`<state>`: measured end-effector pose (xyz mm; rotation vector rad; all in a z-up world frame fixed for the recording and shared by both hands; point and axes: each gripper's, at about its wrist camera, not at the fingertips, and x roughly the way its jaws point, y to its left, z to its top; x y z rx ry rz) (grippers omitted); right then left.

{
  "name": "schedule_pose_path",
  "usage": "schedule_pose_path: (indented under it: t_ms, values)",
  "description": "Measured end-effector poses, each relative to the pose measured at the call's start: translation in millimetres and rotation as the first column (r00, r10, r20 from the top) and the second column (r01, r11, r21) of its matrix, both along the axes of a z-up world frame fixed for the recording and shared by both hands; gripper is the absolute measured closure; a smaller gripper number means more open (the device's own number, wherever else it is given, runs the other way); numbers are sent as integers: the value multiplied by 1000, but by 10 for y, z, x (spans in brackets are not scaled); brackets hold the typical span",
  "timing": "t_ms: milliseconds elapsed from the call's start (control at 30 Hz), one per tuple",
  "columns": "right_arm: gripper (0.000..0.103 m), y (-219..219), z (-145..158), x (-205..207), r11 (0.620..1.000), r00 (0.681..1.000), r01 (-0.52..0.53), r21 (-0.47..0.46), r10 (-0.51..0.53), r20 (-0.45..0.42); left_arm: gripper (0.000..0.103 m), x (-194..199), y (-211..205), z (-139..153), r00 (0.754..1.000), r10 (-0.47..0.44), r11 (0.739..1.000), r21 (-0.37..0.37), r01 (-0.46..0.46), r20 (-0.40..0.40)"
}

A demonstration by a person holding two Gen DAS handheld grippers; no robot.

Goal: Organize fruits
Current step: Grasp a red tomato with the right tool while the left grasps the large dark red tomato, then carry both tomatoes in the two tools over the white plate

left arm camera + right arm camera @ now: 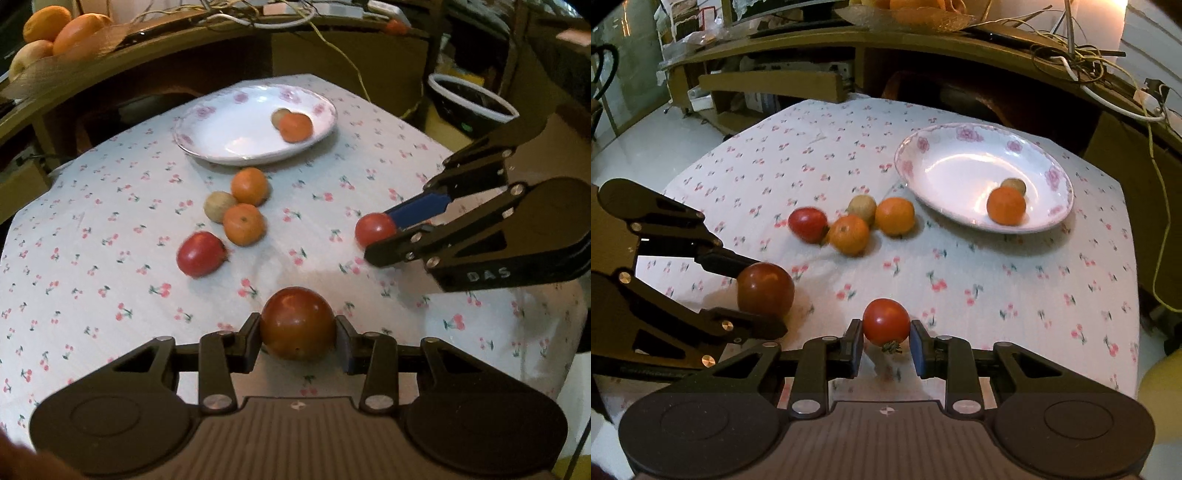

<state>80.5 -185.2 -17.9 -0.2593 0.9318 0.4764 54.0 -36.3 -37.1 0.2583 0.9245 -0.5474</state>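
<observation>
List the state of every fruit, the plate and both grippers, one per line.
left gripper: shut on dark tomato
dark tomato: gripped between the jaws
right gripper: shut on small red tomato
small red tomato: gripped, stem down
plate: upright, holding one orange and one kiwi
loose red tomato: lying on the cloth
two oranges and a kiwi: clustered on the cloth
</observation>
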Motion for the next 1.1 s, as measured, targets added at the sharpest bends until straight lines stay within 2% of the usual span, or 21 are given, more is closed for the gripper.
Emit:
schedule_pose_path:
  t_ms: [367, 600, 767, 833, 867, 967, 1100]
  values:
    - [74, -103, -70, -137, 999, 999, 32, -14, -32, -19, 53, -41, -58, -19, 1000, -8, 999, 51, 7, 26]
    - [63, -108, -72, -167, 1000, 1000, 14, -6, -14, -17, 47, -21, -82, -15, 999, -4, 999, 54, 2, 38]
    - [61, -93, -48, -158, 1000, 1000, 1, 1, -1, 7, 44, -4, -75, -20, 999, 13, 998, 53, -15, 43]
    - [61, -79, -61, -145, 1000, 1000, -5, -2, 5, 6, 46, -1, -83, -19, 999, 10, 999, 51, -12, 38]
    - [62, -67, -65, -145, 1000, 1000, -10, -5, 10, 3, 51, -3, -91, -17, 999, 6, 999, 48, -8, 34]
    - [76, -57, -81, -151, 1000, 1000, -6, -28, 5, -18, 57, -22, -116, -5, 999, 14, 997, 69, -17, 43]
    - [76, -71, -73, -191, 999, 1000, 7, -38, -8, -21, 57, -23, -124, 8, 999, 36, 997, 72, -38, 30]
